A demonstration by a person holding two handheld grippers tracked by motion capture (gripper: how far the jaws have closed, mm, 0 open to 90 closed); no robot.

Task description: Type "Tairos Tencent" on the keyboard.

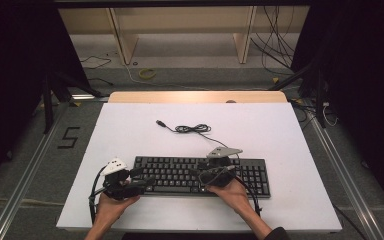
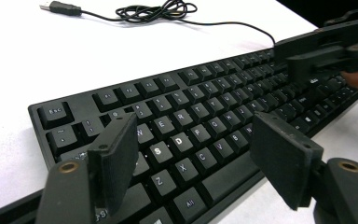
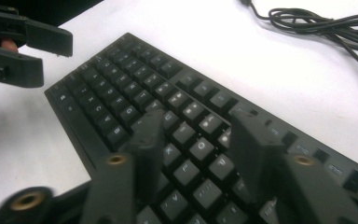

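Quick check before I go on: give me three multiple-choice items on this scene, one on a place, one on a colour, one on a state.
1. Where does the coiled cable lie?
A. On the sheet beyond the keyboard
B. On the keys
C. On the floor

2. What colour is the keyboard?
A. White
B. Black
C. Grey

3. How do the jaws of the left gripper stand?
A. Shut on the cable
B. Shut on a key
C. Apart over the keys, holding nothing

Key: 1 A, the high view shows it on the white sheet past the keyboard's far edge. 2 B, all views show black keys and case. 3 C, the left gripper view shows keys in the gap.
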